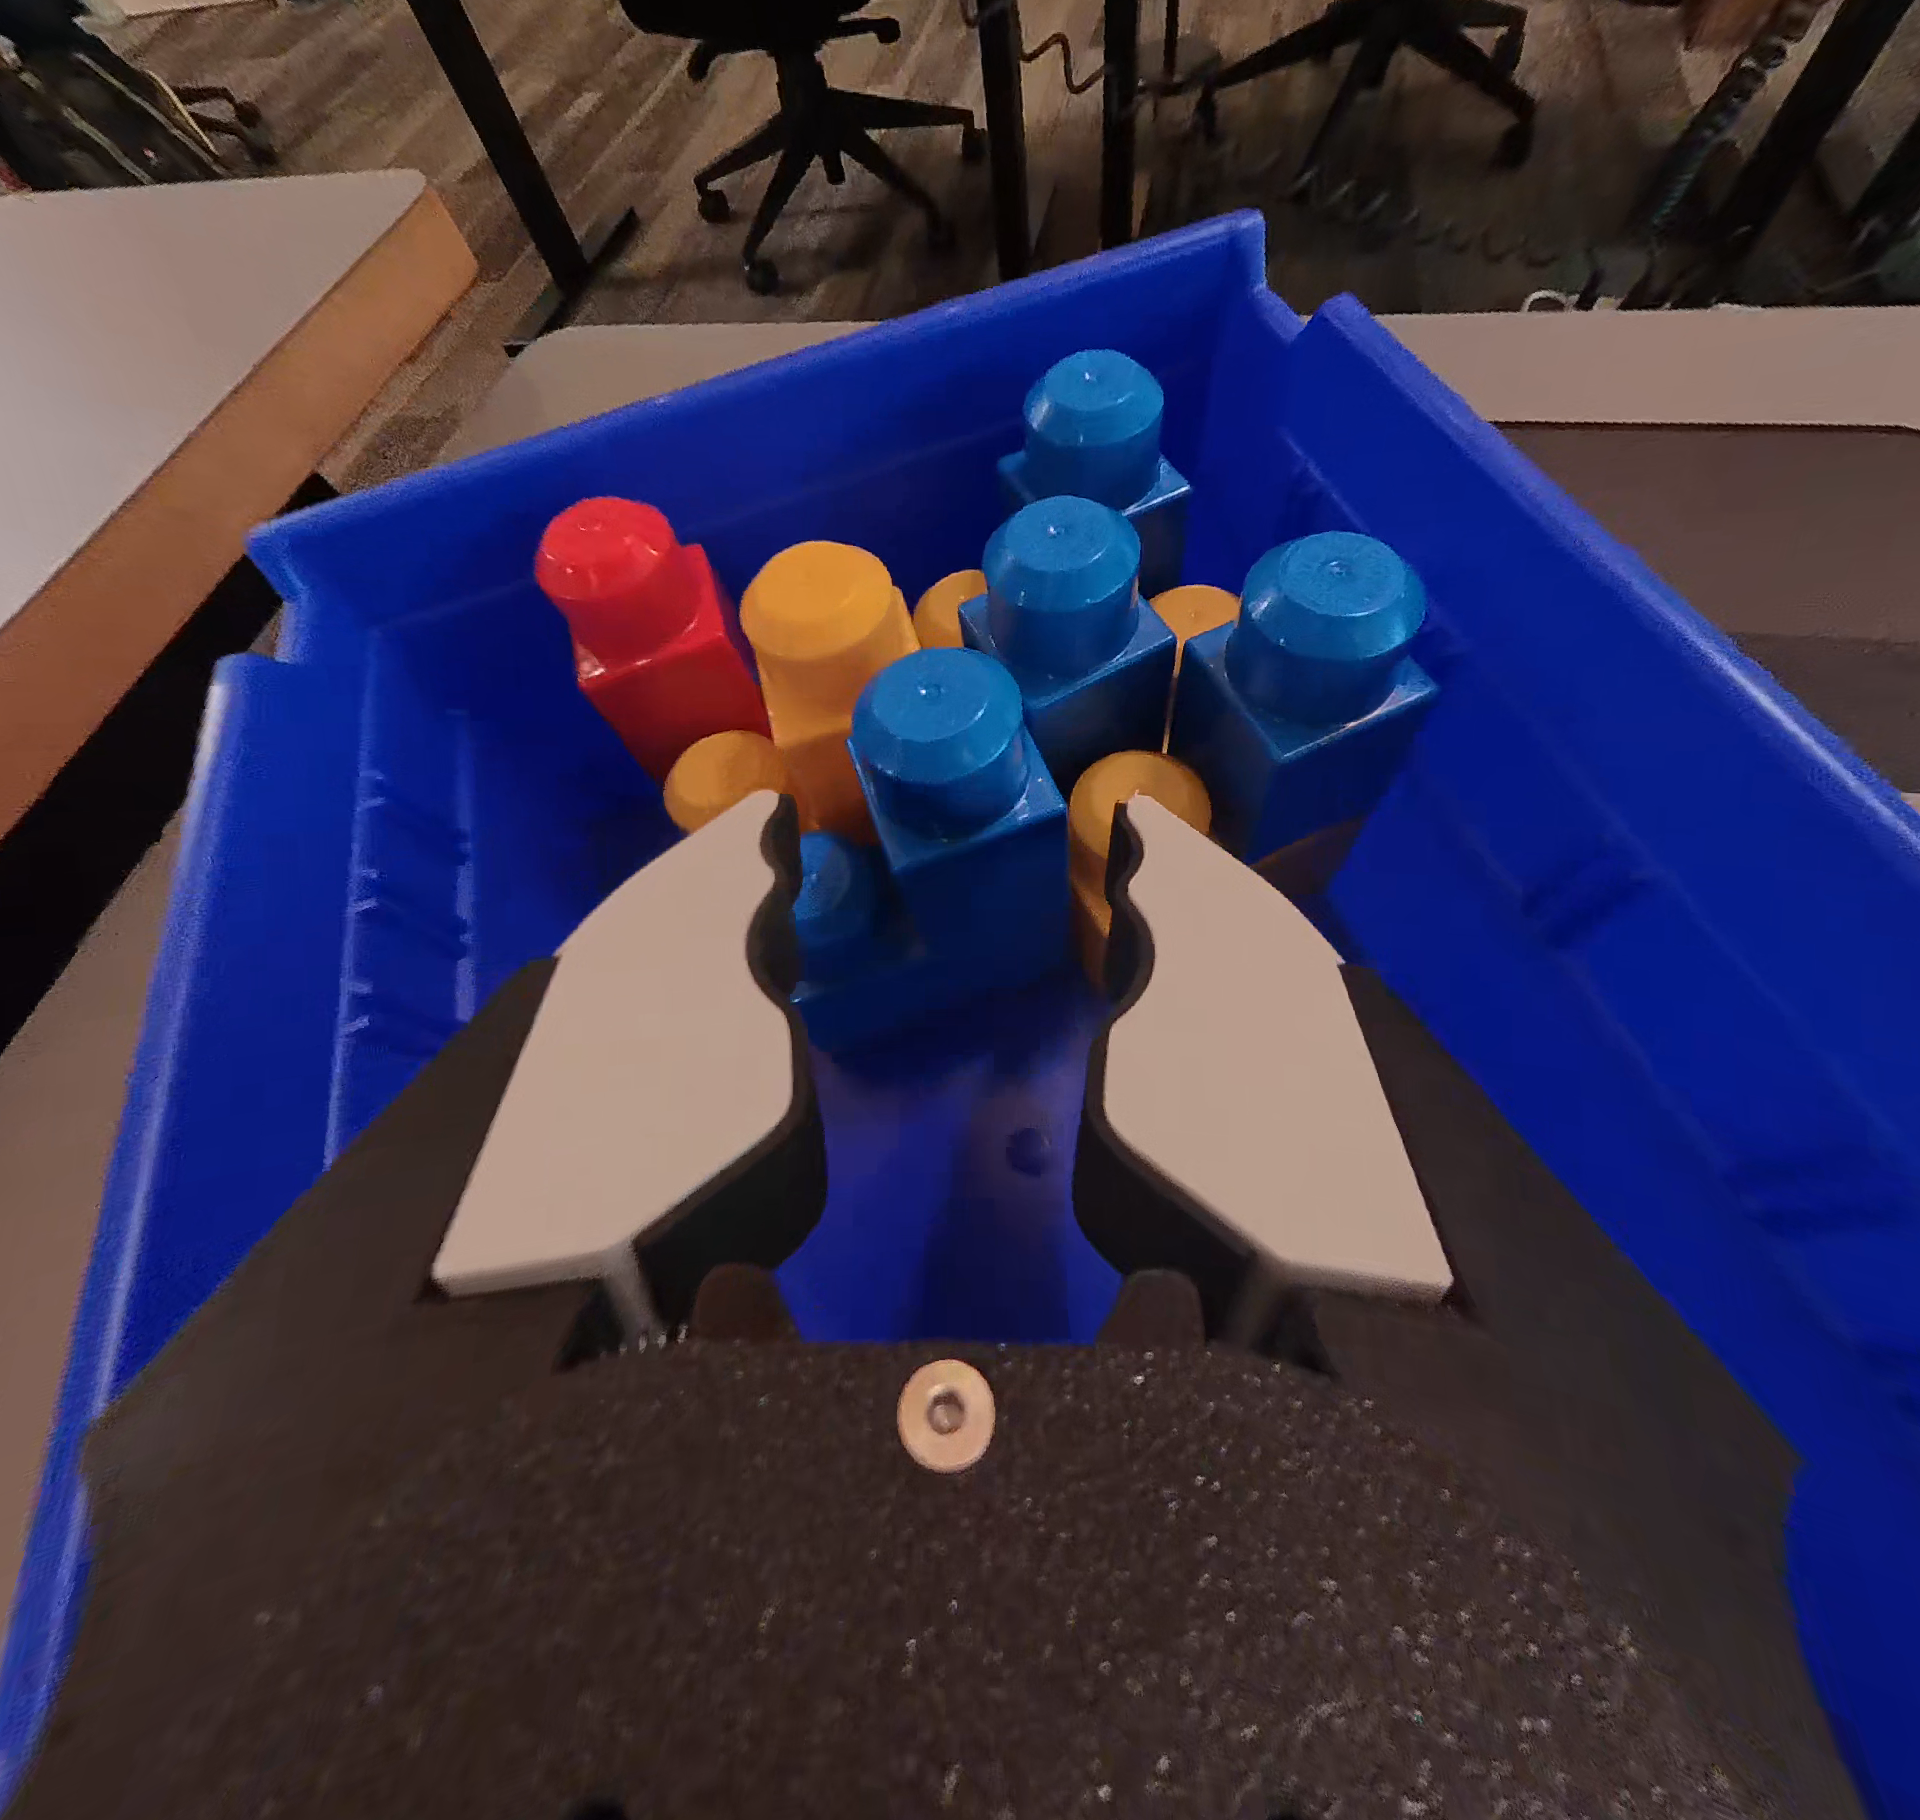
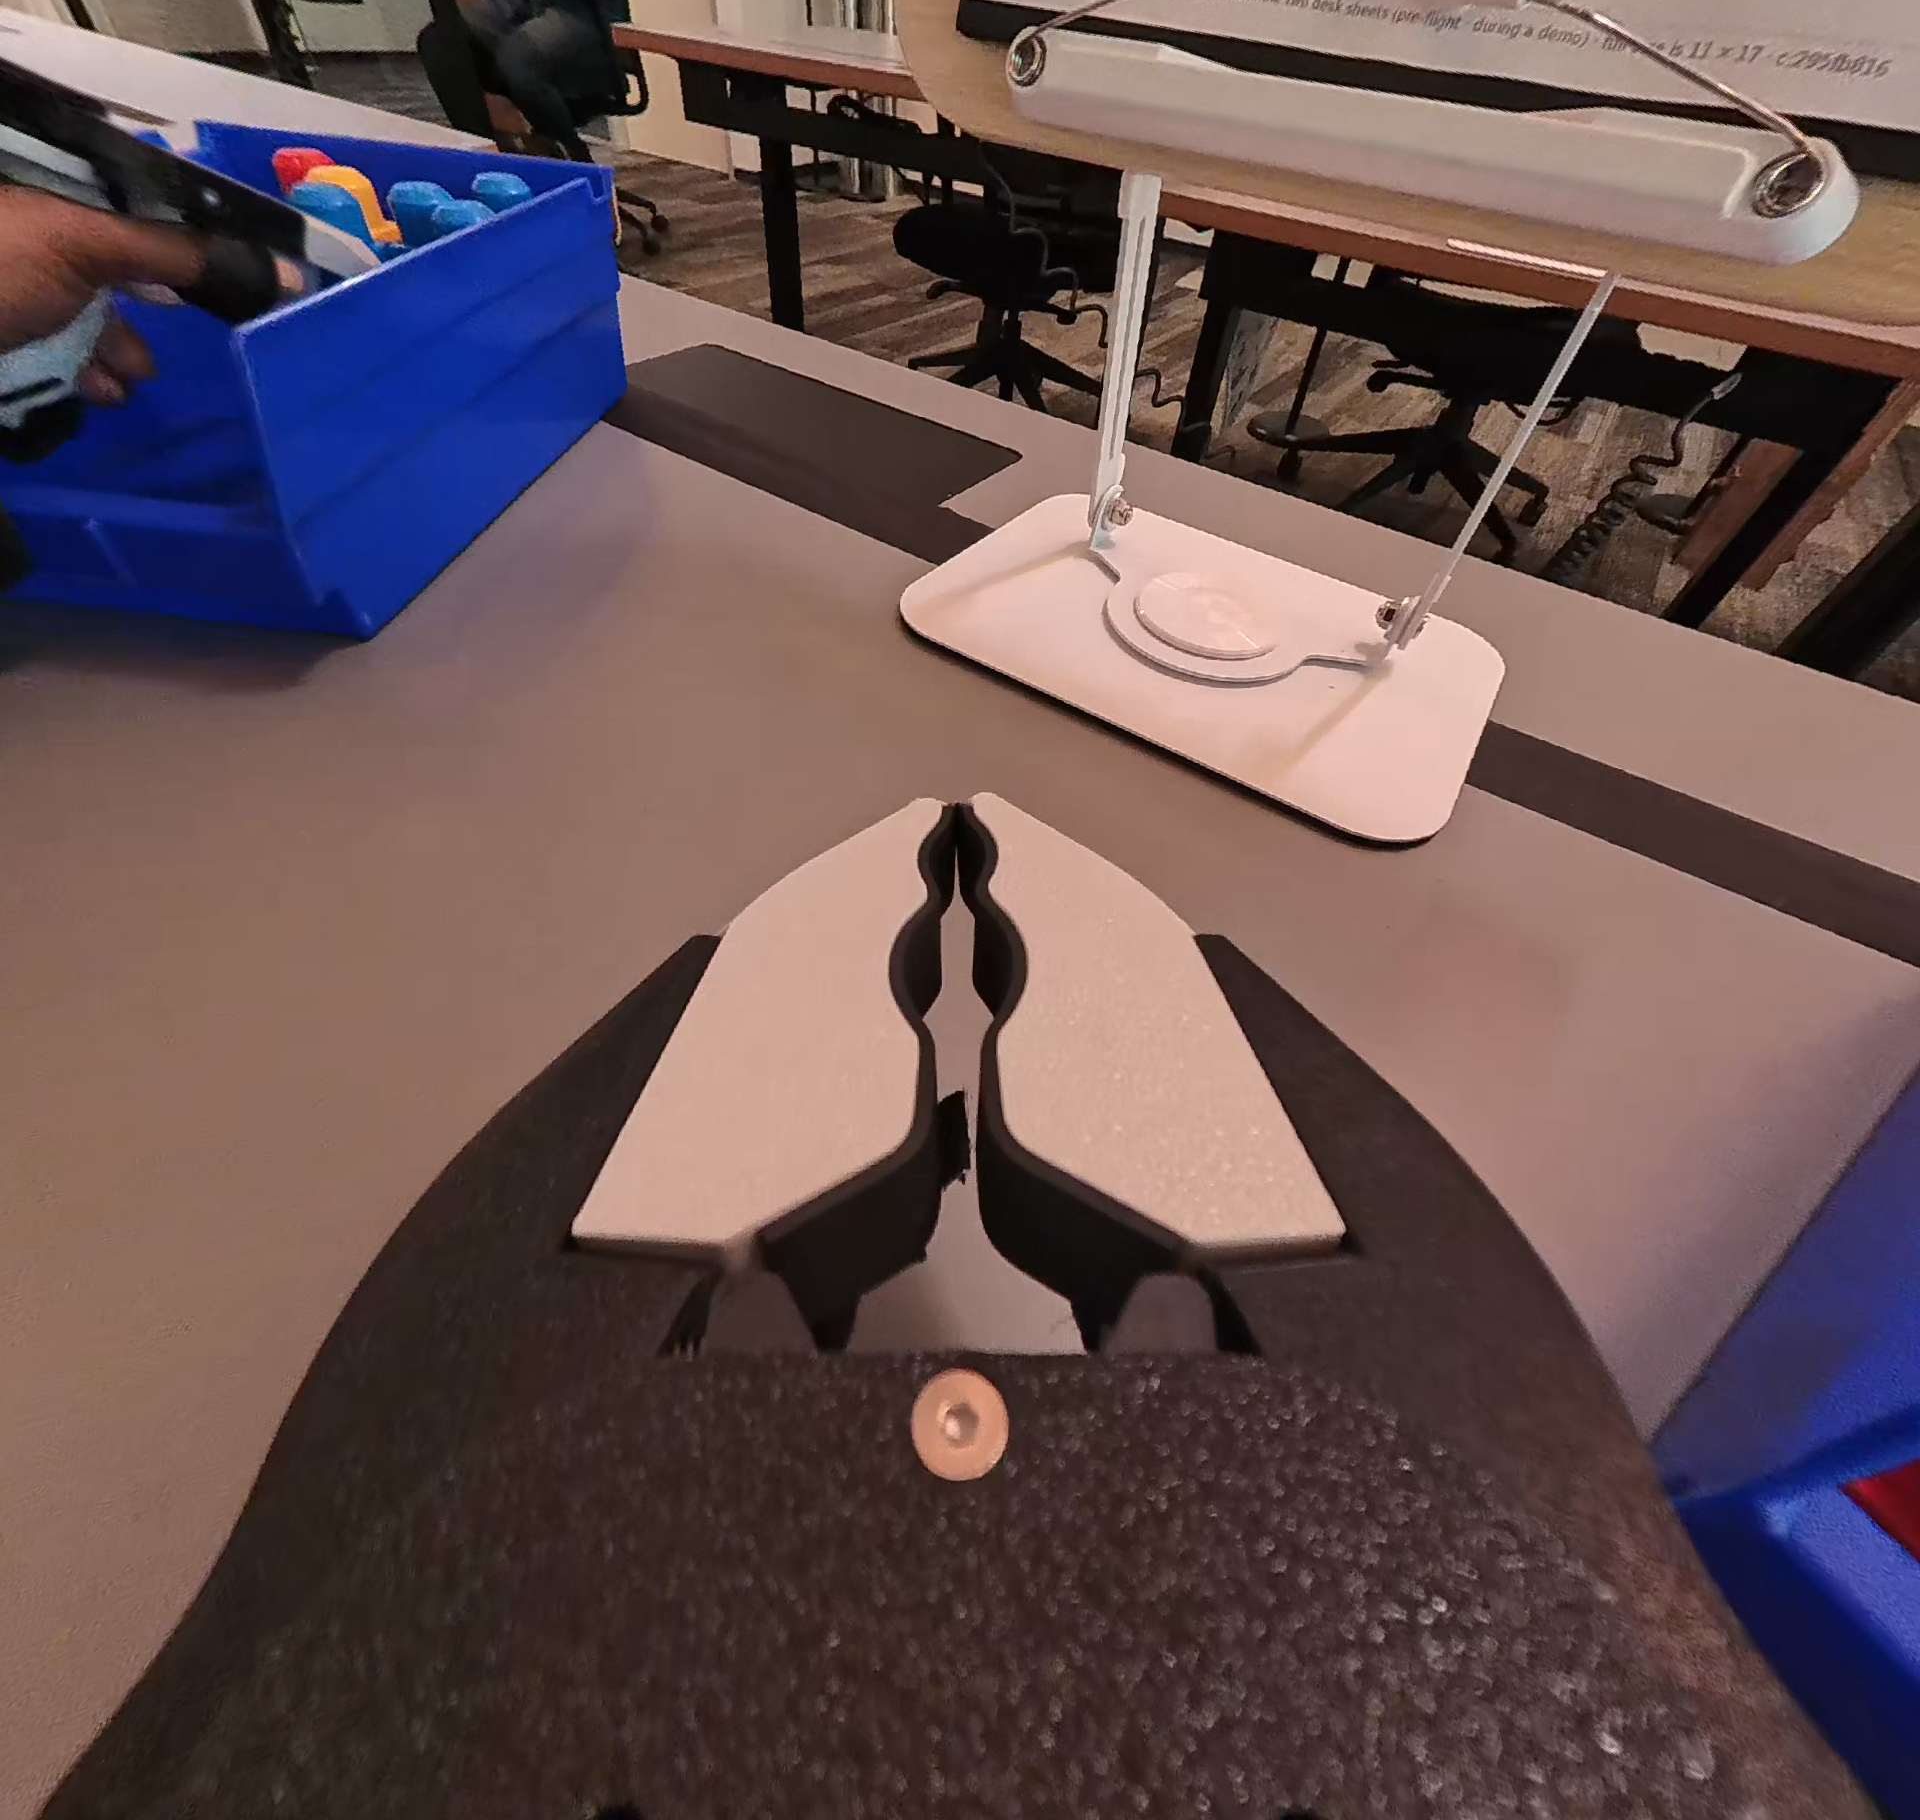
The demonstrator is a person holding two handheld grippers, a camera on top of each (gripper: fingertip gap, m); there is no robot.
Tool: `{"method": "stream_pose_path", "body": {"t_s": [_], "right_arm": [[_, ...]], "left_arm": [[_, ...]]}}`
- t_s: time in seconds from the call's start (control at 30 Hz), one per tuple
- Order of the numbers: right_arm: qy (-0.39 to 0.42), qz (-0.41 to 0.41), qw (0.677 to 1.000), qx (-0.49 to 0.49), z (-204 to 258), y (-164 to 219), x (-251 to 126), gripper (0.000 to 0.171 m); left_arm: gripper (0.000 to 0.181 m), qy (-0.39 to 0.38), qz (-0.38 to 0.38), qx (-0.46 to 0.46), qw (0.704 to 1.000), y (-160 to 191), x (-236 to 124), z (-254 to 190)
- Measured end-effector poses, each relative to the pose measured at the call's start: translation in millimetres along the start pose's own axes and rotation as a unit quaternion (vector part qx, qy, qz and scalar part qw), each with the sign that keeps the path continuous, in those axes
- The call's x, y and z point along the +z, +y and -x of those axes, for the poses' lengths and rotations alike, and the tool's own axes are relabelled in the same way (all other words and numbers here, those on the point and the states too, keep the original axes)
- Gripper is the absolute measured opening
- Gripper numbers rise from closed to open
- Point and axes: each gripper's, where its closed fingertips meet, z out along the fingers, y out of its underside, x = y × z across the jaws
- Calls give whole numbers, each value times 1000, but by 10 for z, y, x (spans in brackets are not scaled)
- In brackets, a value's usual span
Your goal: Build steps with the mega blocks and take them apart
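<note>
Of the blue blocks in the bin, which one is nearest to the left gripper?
The blue block framed between the open left gripper fingertips; the other tall blue ones stand farther back in the blue bin.

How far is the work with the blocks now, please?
Done: nothing shows as built; the grey table near the white stand holds no blocks. In hand: the left gripper is open inside the blue bin, its fingers on either side of a blue block, not yet closed. The right gripper is shut and holds nothing. Left: the building and the taking apart.
</note>
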Motion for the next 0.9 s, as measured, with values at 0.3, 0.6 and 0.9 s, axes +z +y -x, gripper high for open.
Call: {"method": "stream_pose_path", "body": {"t_s": [0.3,0.6,0.9], "right_arm": [[-1,-2,1000,-5,6,-3,-3,0],[-4,-36,999,-12,-19,-133,-67,0],[-29,-81,995,-45,70,-301,-166,4]], "left_arm": [[39,-25,-6,13,1000,8,32,62],[38,62,-145,-17,987,-761,-818,-137],[38,375,-207,-46,902,-1226,-1865,-1493]]}}
